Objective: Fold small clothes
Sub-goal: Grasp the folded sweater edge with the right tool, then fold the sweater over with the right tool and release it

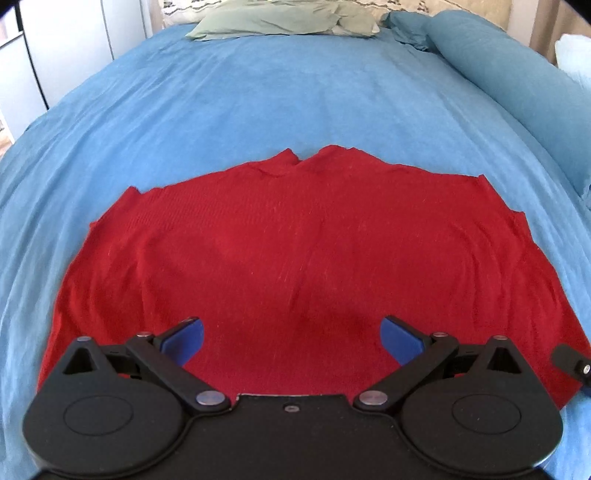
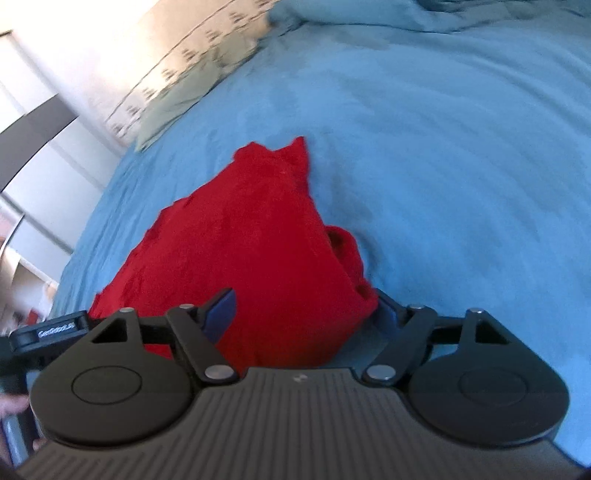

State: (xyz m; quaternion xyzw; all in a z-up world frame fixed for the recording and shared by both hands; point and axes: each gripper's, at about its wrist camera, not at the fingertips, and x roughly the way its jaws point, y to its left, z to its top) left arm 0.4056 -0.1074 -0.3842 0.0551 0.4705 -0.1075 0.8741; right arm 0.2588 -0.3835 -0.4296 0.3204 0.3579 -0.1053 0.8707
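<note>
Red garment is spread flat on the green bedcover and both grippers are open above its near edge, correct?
Not quite: the bedcover is blue, not green; only the pillow at the head is greenish, as the left wrist view shows. The red garment is spread flat there, with the left gripper and right gripper open.

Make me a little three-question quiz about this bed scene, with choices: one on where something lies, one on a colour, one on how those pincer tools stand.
1. Where does the red garment lie?
A. On the blue bedspread
B. On the green pillow
C. On the floor

2. What colour are the left gripper finger pads?
A. Yellow
B. Blue
C. White

3. How does the right gripper stand?
A. Shut tight with nothing in it
B. Open, jaws astride the garment's near corner
C. Holding a pillow

Answers: 1 A, the garment is spread flat with bedspread around it; 2 B, both pads show blue against the red cloth; 3 B, a wide gap shows between its fingers, with red cloth there.
</note>
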